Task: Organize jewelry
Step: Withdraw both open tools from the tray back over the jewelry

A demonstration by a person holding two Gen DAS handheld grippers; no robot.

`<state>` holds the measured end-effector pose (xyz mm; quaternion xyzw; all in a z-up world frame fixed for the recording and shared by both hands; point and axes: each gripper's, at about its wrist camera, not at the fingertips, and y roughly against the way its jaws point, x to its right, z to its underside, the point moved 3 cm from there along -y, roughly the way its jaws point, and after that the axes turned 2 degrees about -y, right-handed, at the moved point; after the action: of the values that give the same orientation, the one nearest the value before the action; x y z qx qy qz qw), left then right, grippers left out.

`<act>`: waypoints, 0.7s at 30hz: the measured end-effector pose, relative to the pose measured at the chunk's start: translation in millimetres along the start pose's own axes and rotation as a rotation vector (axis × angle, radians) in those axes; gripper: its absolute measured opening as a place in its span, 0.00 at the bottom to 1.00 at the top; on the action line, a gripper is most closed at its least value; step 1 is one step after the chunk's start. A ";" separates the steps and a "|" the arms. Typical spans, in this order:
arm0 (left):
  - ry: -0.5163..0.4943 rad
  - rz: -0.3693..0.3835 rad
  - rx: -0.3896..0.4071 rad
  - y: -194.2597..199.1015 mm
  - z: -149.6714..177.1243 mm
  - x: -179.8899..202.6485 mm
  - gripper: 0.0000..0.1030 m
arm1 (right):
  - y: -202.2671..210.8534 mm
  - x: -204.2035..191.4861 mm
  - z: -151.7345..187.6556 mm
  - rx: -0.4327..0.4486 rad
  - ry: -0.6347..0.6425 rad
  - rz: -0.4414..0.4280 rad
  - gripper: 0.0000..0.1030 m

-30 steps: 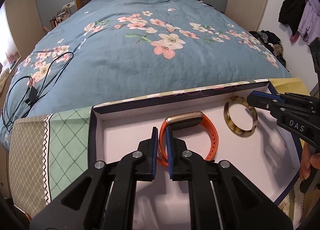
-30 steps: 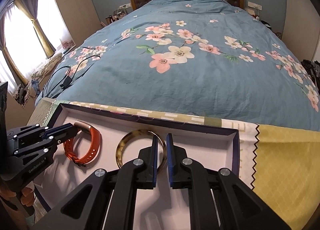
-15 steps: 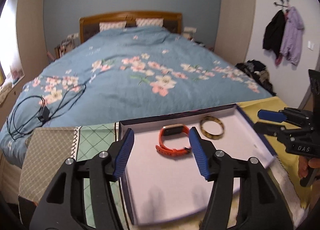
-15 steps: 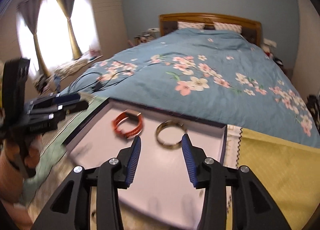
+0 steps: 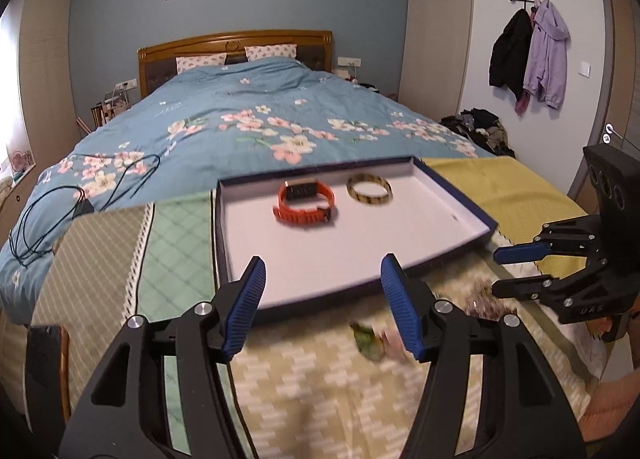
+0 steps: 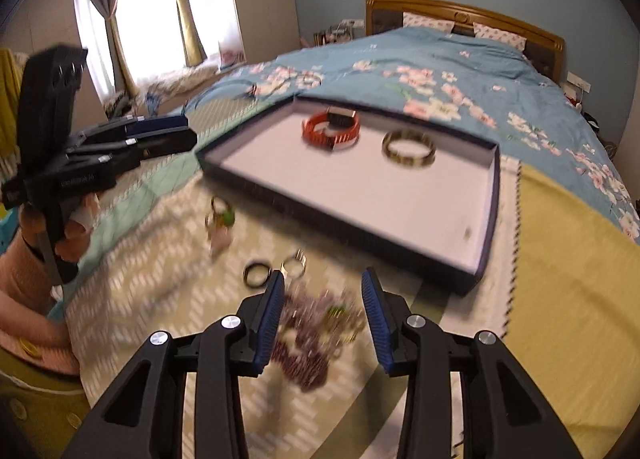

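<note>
Right tongs (image 6: 322,313) parted, closing, nothing gripped; blurred bead pile (image 6: 308,343) under them, two rings (image 6: 276,271) just beyond. Left tongs (image 5: 322,309) wide, opening, empty, over patterned cloth (image 5: 320,399). Farther: shallow box (image 5: 452,195) on bed, holding orange watch (image 5: 305,201) beside tortoiseshell bangle (image 5: 369,189)

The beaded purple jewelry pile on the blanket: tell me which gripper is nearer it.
Right. The right gripper, jaws closing on nothing, hangs just above the beaded purple jewelry pile. The left gripper, jaws opening and empty, is well off to its left.
</note>
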<state>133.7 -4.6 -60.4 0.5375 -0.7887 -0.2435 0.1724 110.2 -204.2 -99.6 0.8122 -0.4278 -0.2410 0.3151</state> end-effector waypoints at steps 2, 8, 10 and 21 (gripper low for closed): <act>0.008 0.005 -0.009 3.6 10.0 4.1 0.58 | -3.2 -3.1 4.9 -0.007 -0.001 -0.004 0.33; 0.024 0.011 -0.034 0.8 23.8 6.9 0.58 | -11.3 -4.1 8.0 -0.022 0.009 0.021 0.29; 0.027 0.014 -0.039 -1.0 25.1 5.6 0.59 | -12.3 -4.9 8.1 -0.020 0.016 0.027 0.29; 0.039 0.031 -0.051 -2.7 31.4 6.9 0.59 | -9.2 4.4 8.4 -0.015 -0.043 -0.010 0.06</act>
<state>116.5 -5.6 -87.7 0.5254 -0.7868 -0.2504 0.2053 111.9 -206.5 -112.4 0.8064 -0.4286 -0.2633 0.3109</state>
